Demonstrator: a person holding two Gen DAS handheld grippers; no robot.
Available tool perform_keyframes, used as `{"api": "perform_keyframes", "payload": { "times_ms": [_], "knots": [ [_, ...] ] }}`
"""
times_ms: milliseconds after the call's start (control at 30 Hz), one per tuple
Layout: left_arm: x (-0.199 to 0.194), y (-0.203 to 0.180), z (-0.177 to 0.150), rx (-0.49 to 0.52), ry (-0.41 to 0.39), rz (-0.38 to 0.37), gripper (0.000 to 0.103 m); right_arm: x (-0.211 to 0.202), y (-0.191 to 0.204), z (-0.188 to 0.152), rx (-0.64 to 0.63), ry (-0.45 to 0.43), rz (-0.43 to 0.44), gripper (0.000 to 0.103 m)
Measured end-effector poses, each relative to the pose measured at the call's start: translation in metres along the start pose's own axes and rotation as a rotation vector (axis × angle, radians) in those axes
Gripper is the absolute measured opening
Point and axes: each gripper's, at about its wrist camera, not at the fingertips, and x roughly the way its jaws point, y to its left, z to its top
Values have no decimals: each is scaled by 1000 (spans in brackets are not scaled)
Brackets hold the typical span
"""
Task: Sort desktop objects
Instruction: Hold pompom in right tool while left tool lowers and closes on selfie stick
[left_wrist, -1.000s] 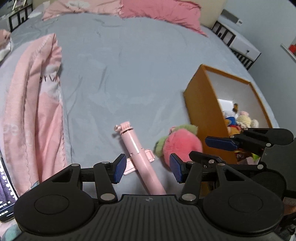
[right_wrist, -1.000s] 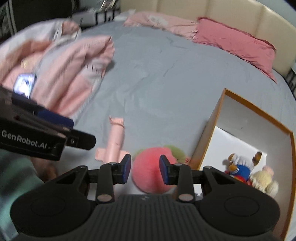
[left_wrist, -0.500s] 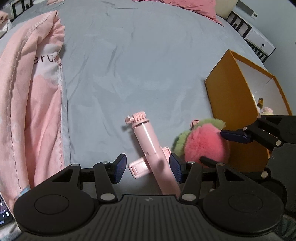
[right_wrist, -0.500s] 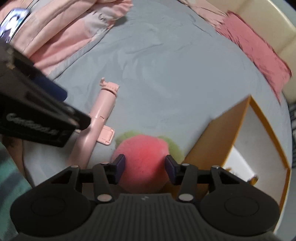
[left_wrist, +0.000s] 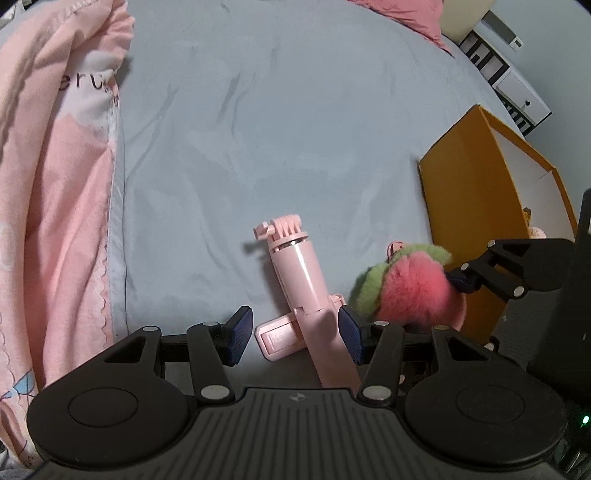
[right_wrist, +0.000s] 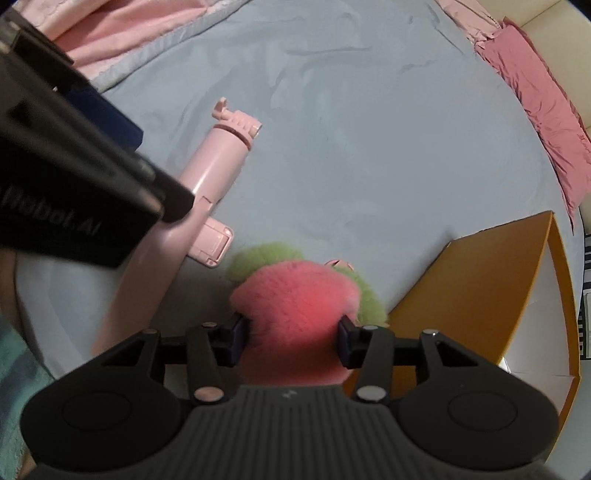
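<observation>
A pink selfie stick (left_wrist: 303, 291) lies on the grey bedsheet, also seen in the right wrist view (right_wrist: 207, 177). My left gripper (left_wrist: 293, 334) is open, its pads on either side of the stick's handle and folded clip. A fluffy pink and green plush ball (right_wrist: 295, 306) lies beside the stick; it shows in the left wrist view (left_wrist: 417, 291) too. My right gripper (right_wrist: 291, 339) is open with its pads (right_wrist: 345, 341) on either side of the ball. An orange box (right_wrist: 480, 280) with white inside stands just right of the ball.
A pink quilt (left_wrist: 48, 177) lies along the left of the bed. Pink pillows (right_wrist: 535, 81) sit at the headboard. Small plush toys (left_wrist: 532, 225) lie inside the orange box (left_wrist: 469, 206). A white cabinet (left_wrist: 517, 92) stands beyond the bed.
Both grippers have come down and forward. The left one now straddles the selfie stick. The right one has widened and now straddles the plush ball.
</observation>
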Motion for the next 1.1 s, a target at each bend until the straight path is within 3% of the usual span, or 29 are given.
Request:
{"api": "perform_keyframes", "payload": {
  "times_ms": [500,667,833,1100],
  "knots": [
    [4,7,2,-46,25,-13,60,18,-16,13,-2,94,36,45],
    [3,9,0,-71,16,-12,60,5,-26,7,59,28,76,43],
    [6,9,-1,-69,37,-11,60,-10,-33,-2,168,-38,171,43],
    [-4,16,-3,-111,6,-8,60,-51,-54,-23,328,-189,178,42]
  ]
}}
